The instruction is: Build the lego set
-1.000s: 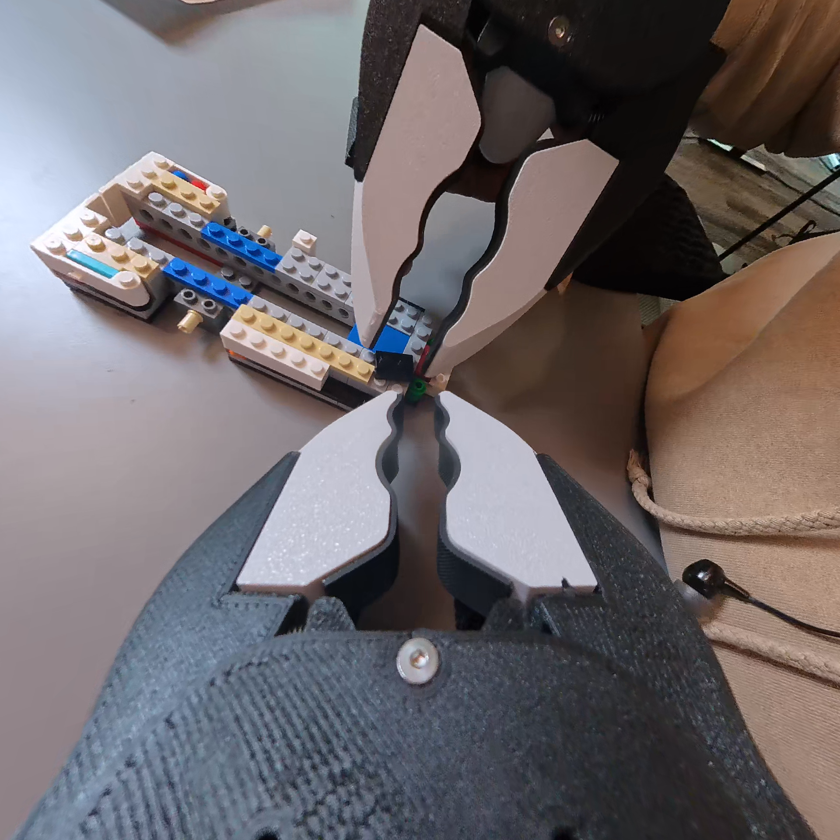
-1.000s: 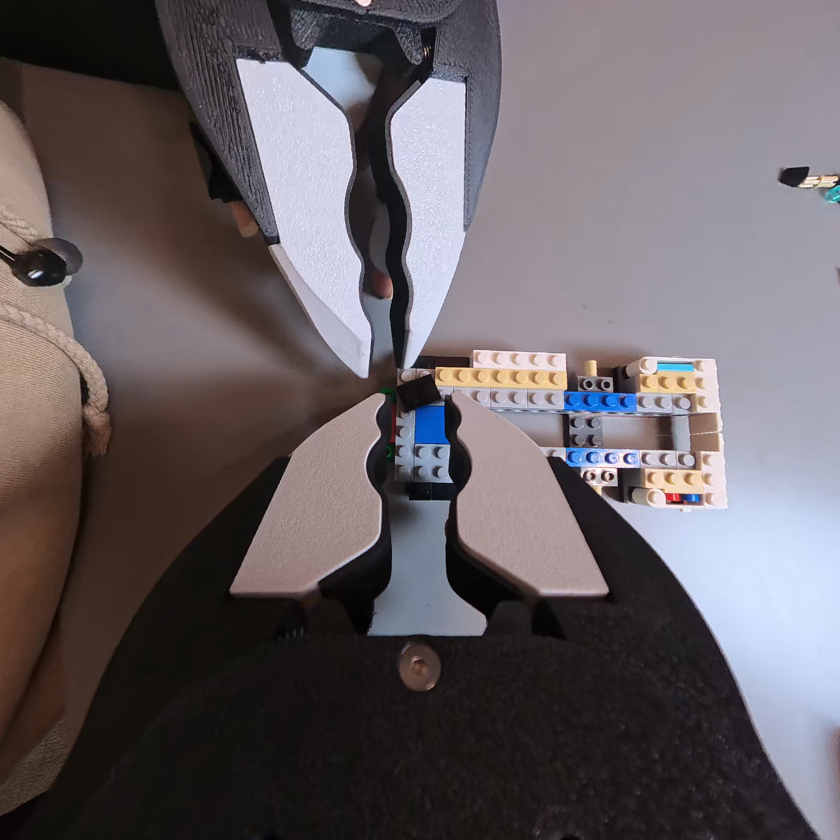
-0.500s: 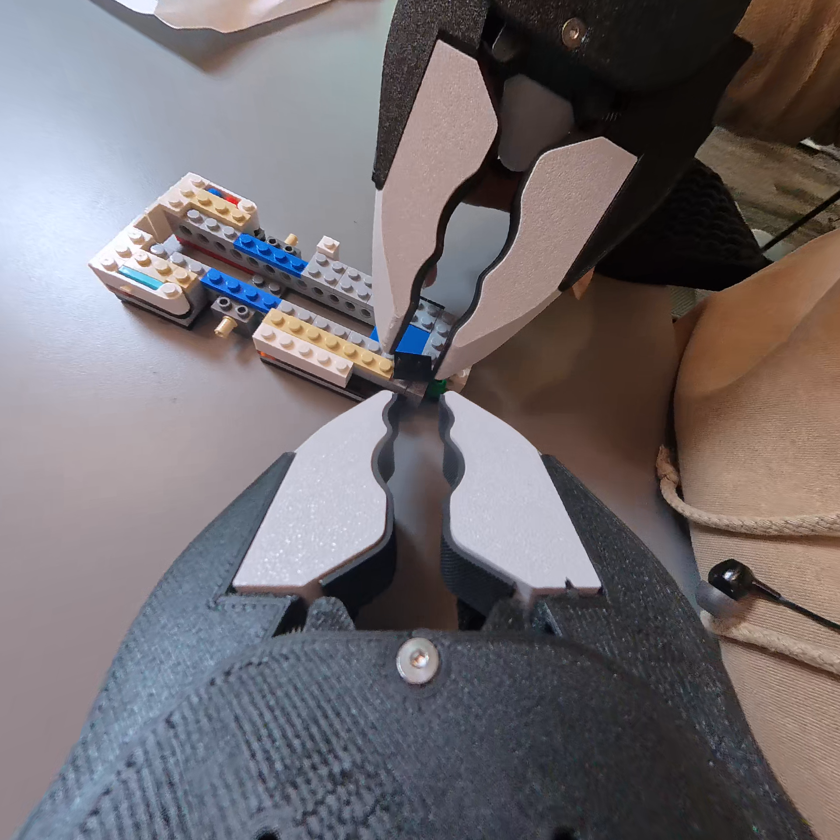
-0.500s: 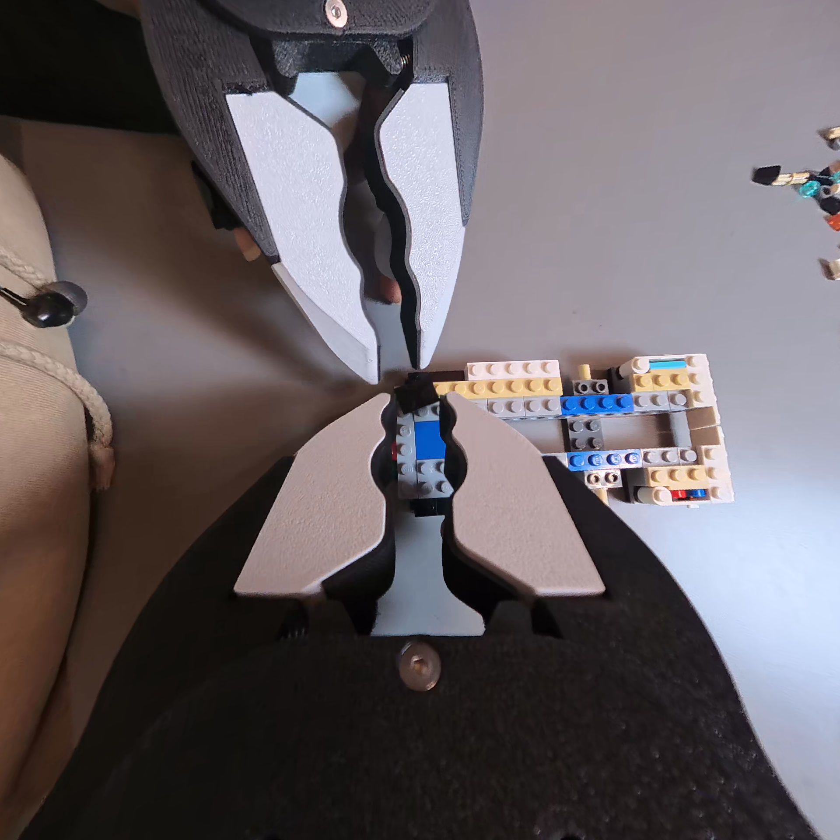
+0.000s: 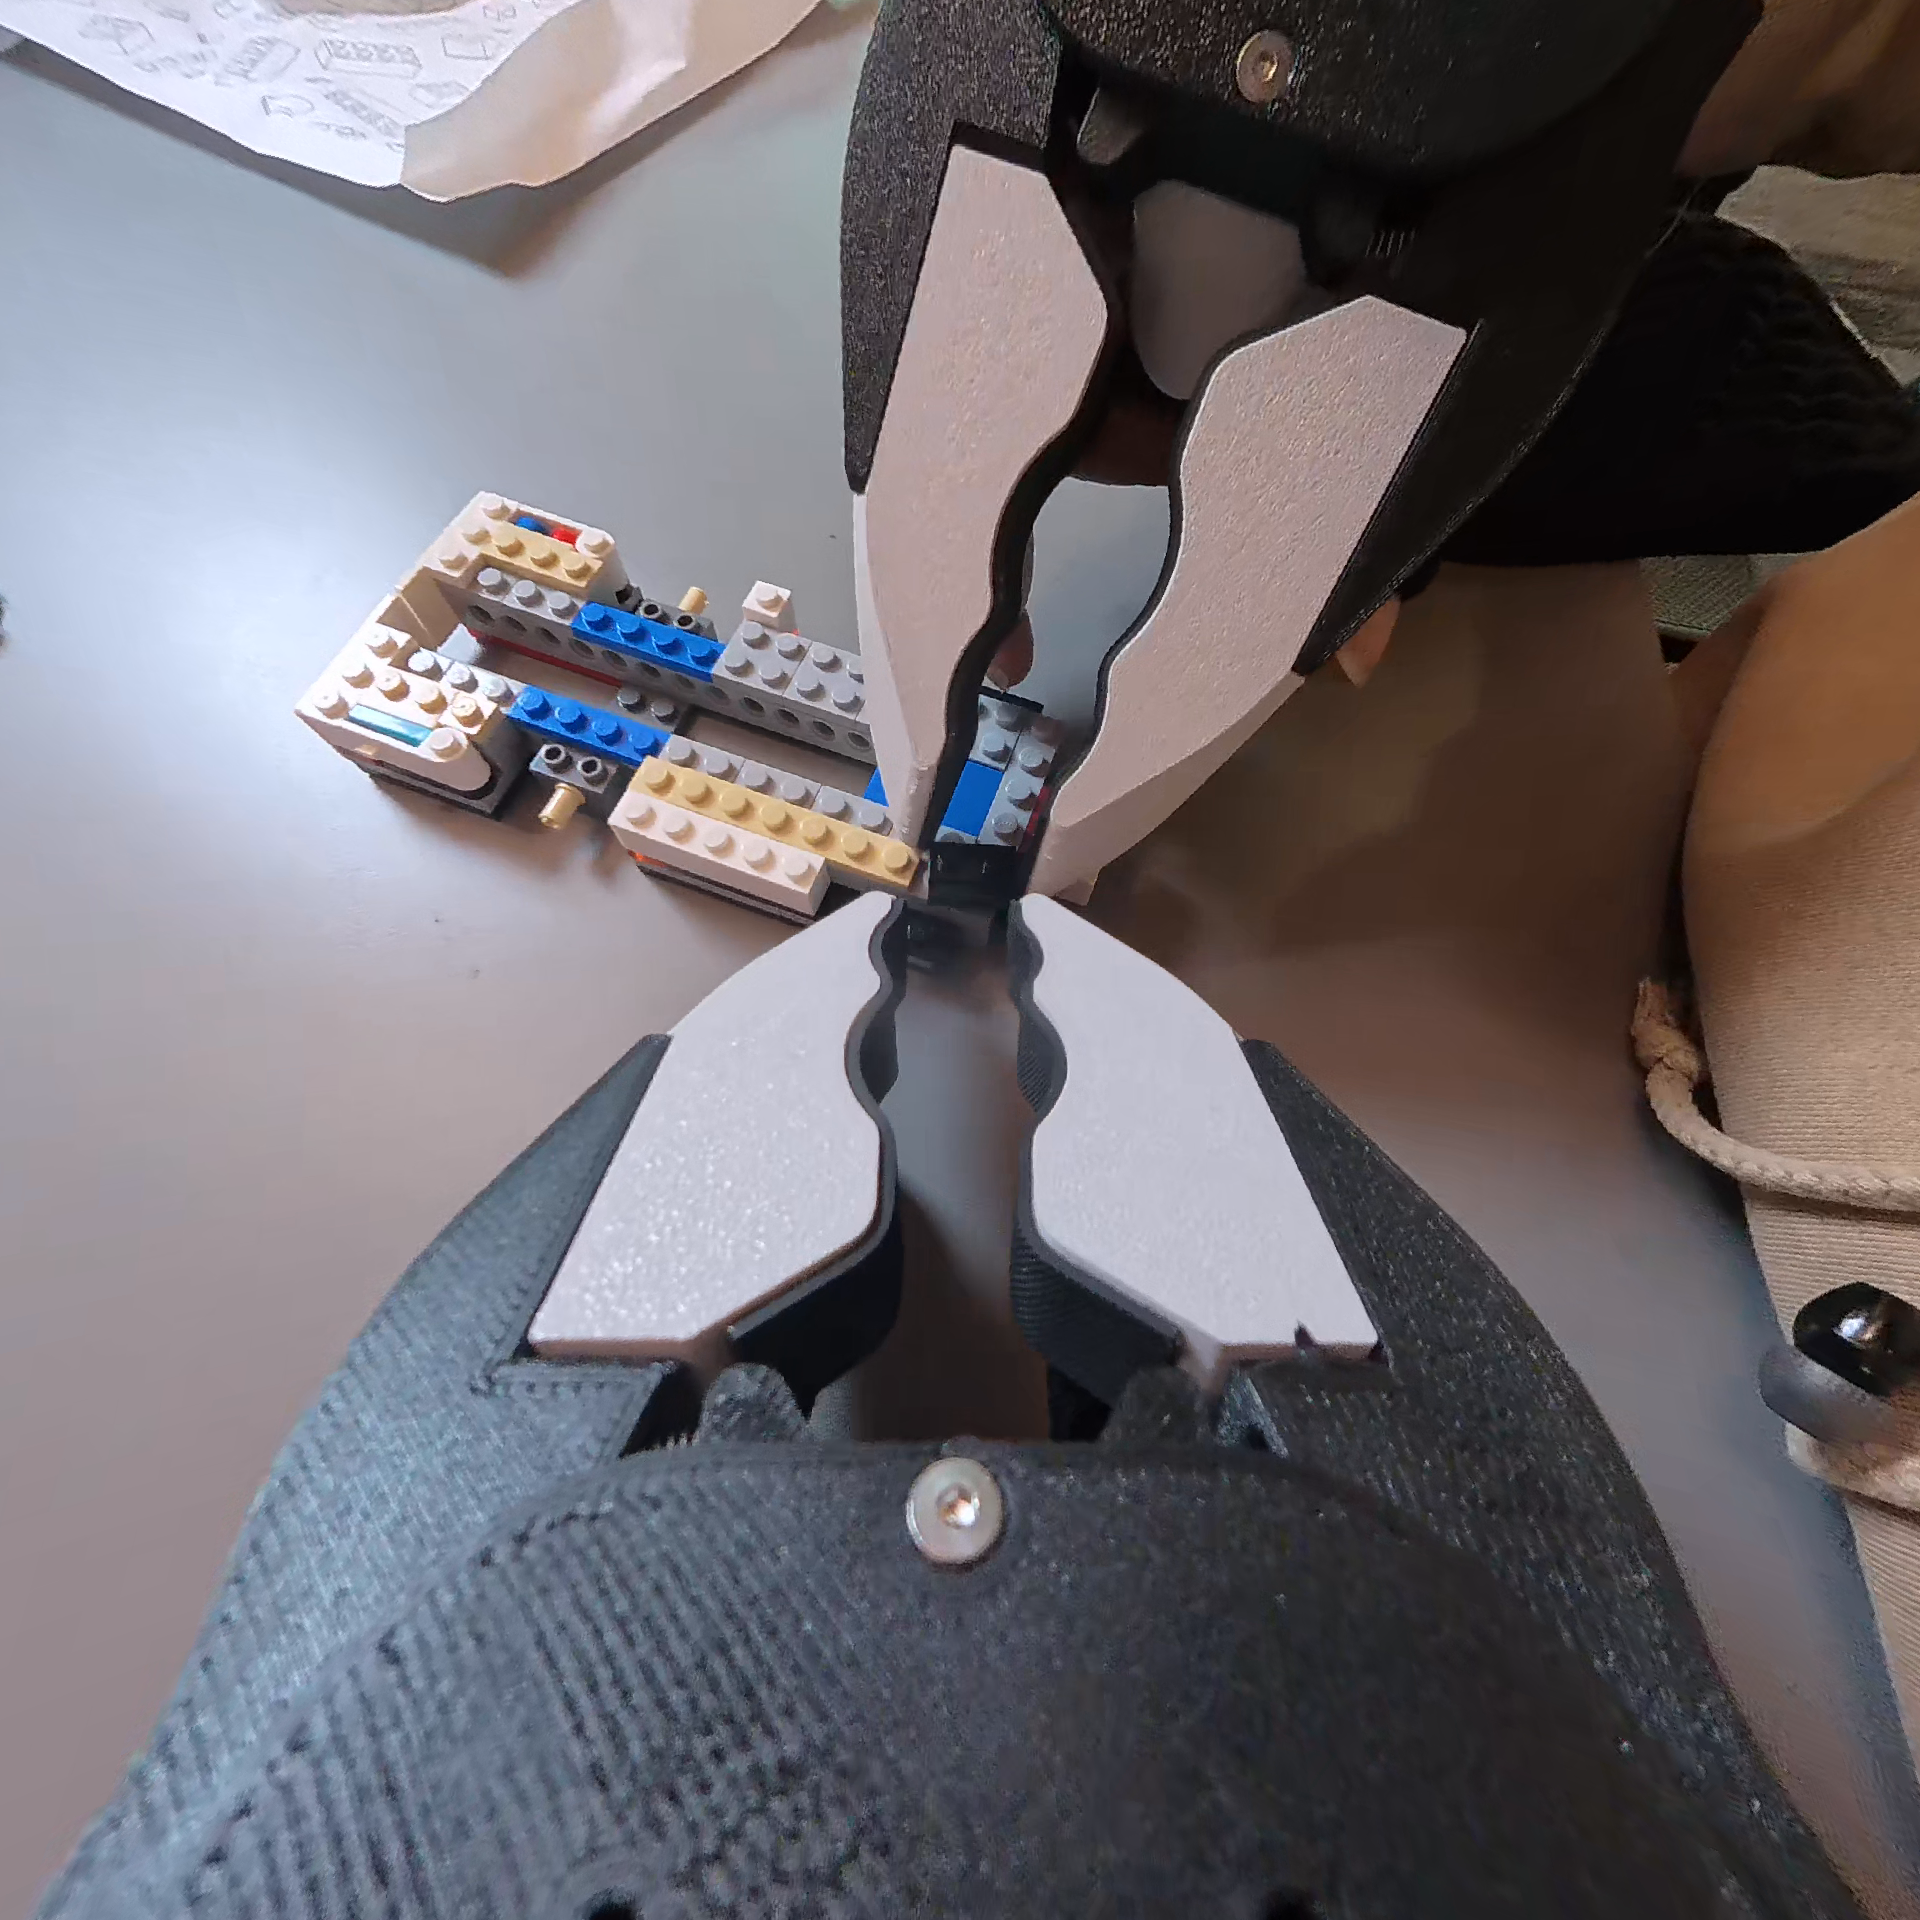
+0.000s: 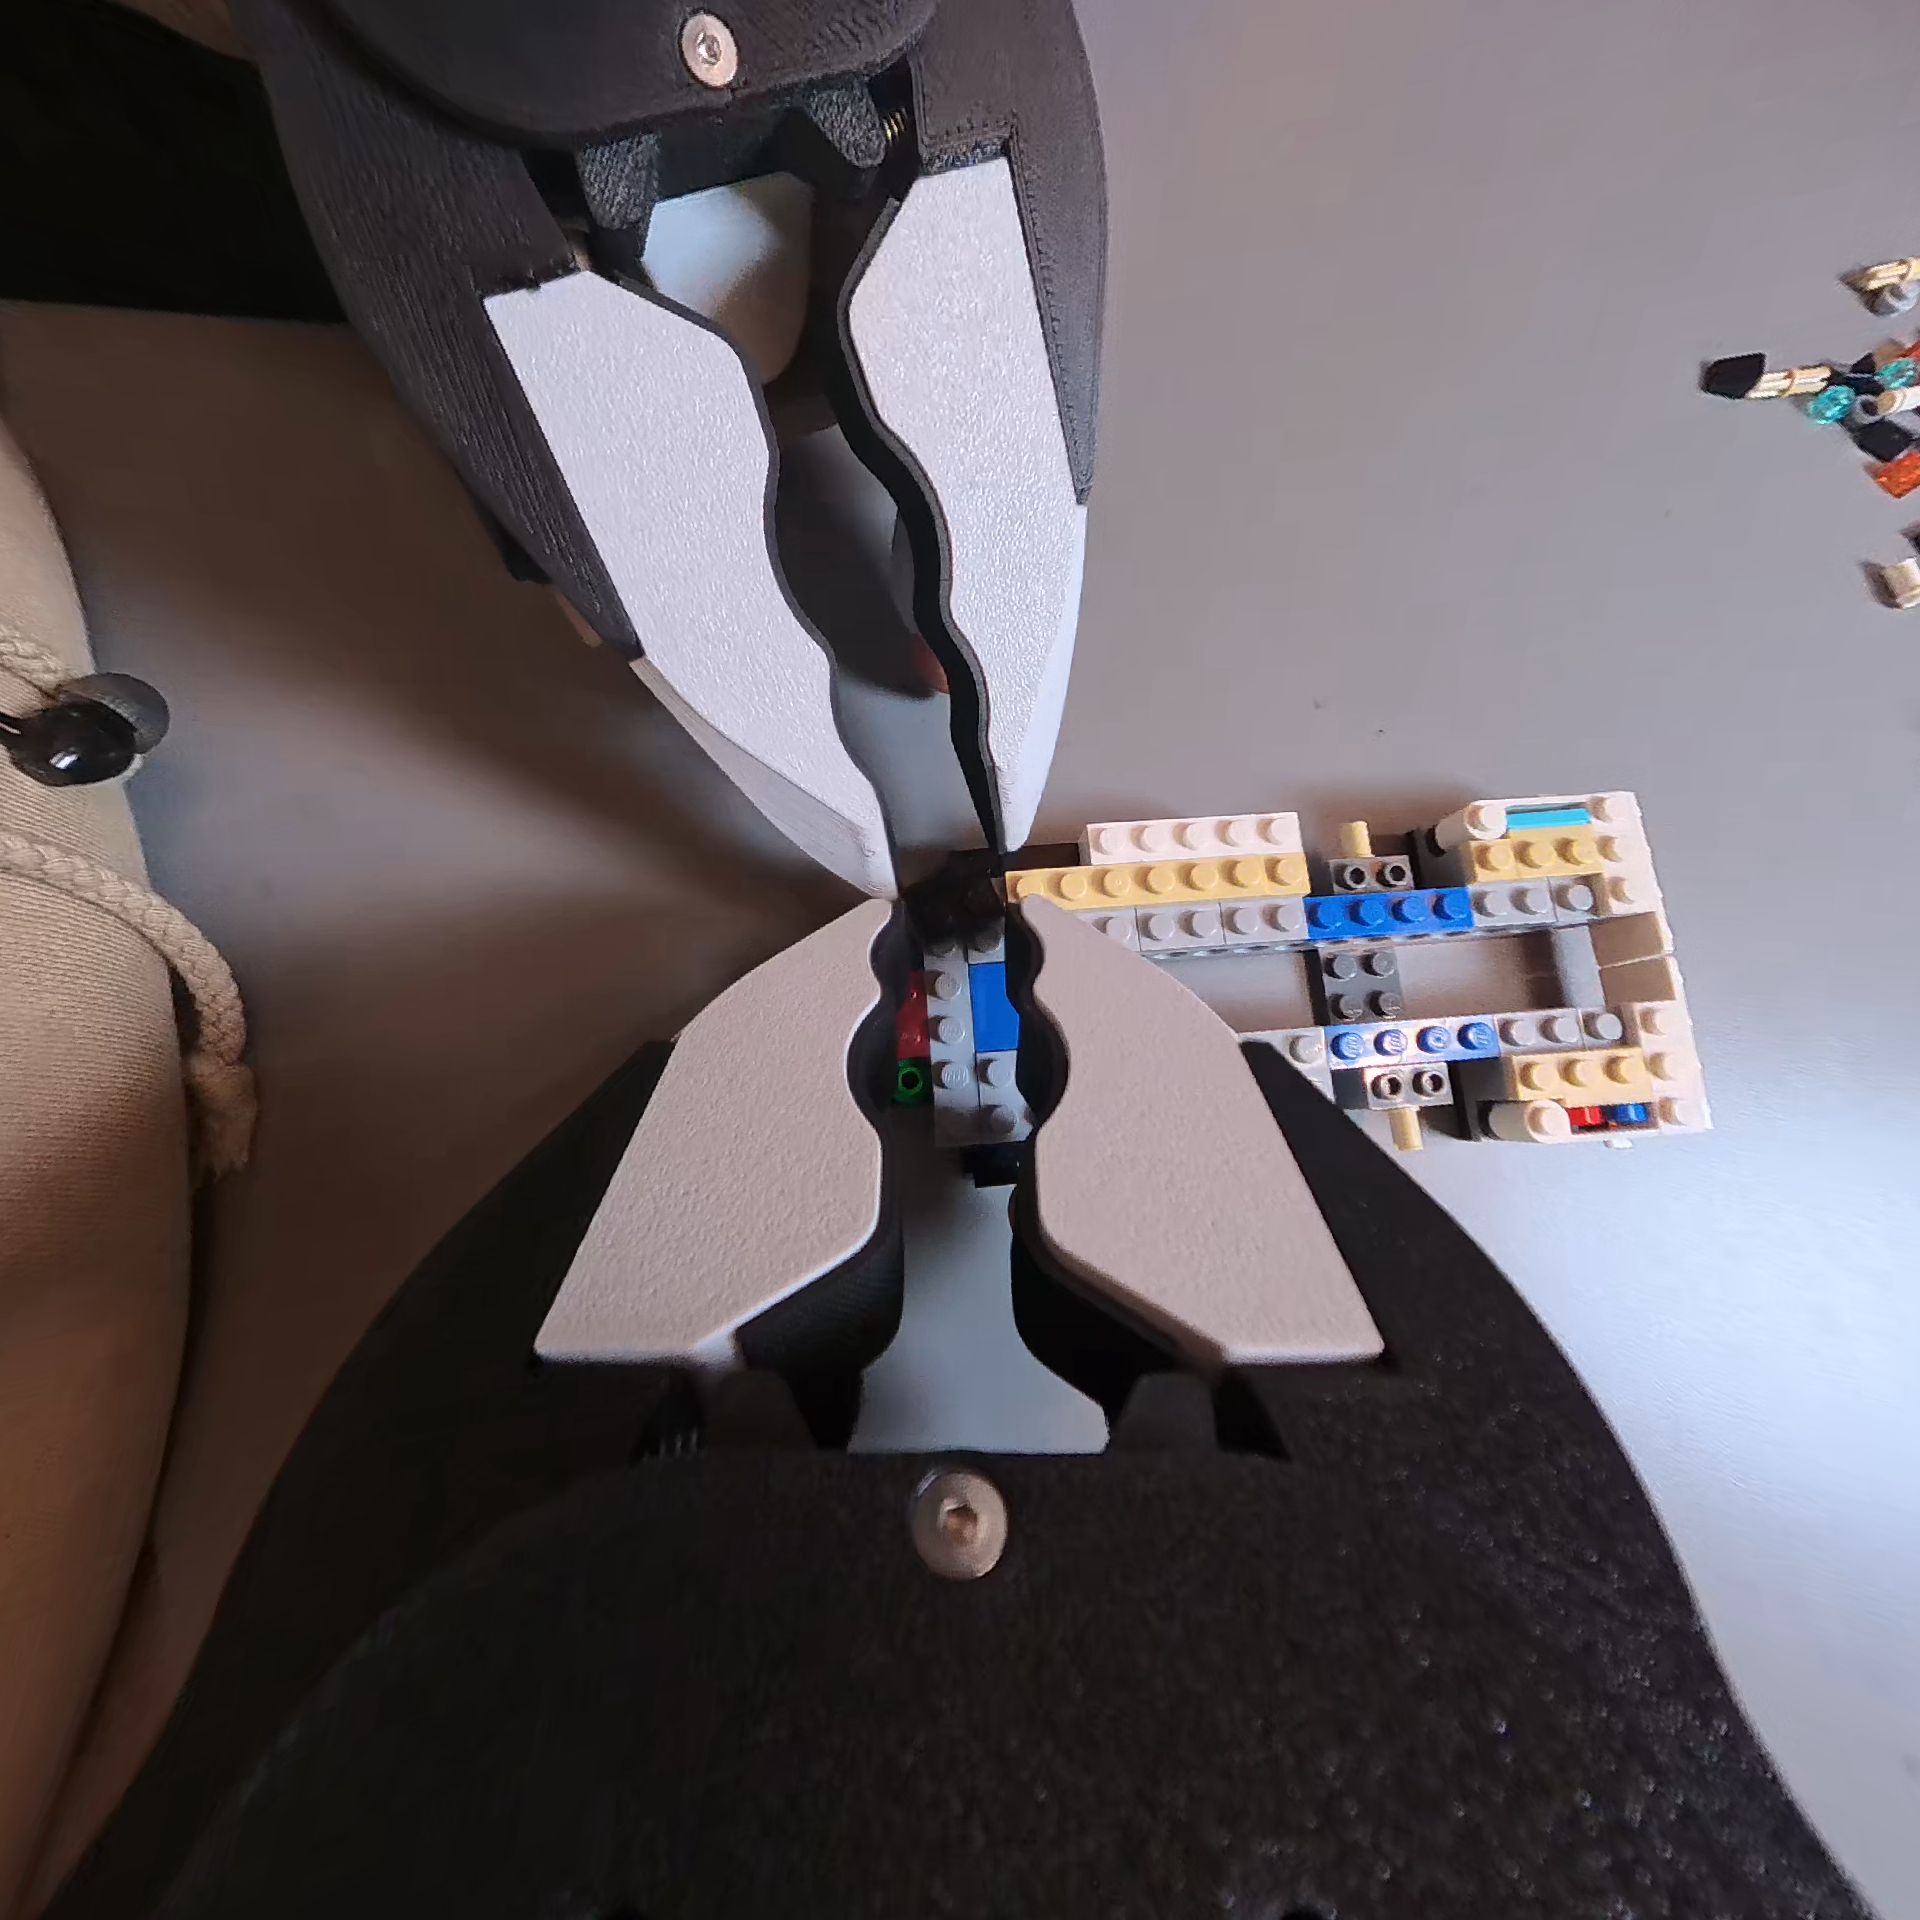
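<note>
Tools tip to tip over a grey table (image 5: 312, 1039). Right tool (image 6: 956, 909): clamps the grey-and-blue end of a flat brick model (image 6: 1195, 883) lying on the table, one finger on each side. Left tool (image 5: 951, 914): faces it from the opposite side and pinches a small black piece (image 5: 971, 862) right at that same end, just beside the tan strip.

Likely trouble: crowding of four fingertips at one spot. With a slight twist, possibly a knock of tip on tip, the black piece popped loose, or the long model, held only by its end, levered up off the table.

Room: bare table beyond the model's far end and along both long sides. Tight on the person's side, with a beige garment (image 5: 1818, 831) close by. Farther off, a printed paper sheet (image 5: 468, 104) and a scatter of tiny loose parts (image 6: 1860, 416), well apart from the model.
</note>
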Demonstrator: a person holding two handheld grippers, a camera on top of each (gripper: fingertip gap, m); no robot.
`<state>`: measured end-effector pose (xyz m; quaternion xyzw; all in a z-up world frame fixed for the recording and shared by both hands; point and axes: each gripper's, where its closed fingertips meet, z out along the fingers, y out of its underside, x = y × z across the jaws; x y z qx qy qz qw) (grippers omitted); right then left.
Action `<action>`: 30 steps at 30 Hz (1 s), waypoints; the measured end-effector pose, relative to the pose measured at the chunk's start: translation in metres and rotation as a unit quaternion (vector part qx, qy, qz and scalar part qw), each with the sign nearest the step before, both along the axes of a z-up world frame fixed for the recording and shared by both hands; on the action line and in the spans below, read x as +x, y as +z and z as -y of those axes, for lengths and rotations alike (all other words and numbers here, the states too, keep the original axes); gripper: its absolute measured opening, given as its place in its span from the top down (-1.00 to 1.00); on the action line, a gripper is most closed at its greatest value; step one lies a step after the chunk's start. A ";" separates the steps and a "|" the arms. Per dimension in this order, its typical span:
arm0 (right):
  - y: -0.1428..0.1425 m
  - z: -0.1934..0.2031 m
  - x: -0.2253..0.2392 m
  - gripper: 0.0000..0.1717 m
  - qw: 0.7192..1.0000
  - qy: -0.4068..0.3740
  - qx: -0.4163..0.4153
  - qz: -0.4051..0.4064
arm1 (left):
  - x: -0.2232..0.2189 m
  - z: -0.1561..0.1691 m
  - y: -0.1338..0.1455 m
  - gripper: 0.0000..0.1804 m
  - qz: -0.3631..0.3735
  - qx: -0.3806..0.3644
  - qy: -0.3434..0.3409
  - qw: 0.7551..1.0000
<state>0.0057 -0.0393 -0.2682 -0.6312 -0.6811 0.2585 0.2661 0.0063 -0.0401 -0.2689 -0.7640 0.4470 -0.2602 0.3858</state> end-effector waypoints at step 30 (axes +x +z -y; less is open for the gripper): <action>0.002 -0.043 0.059 0.69 0.988 0.012 0.108 0.109 | -0.020 -0.009 0.013 0.78 0.002 0.034 0.016 0.999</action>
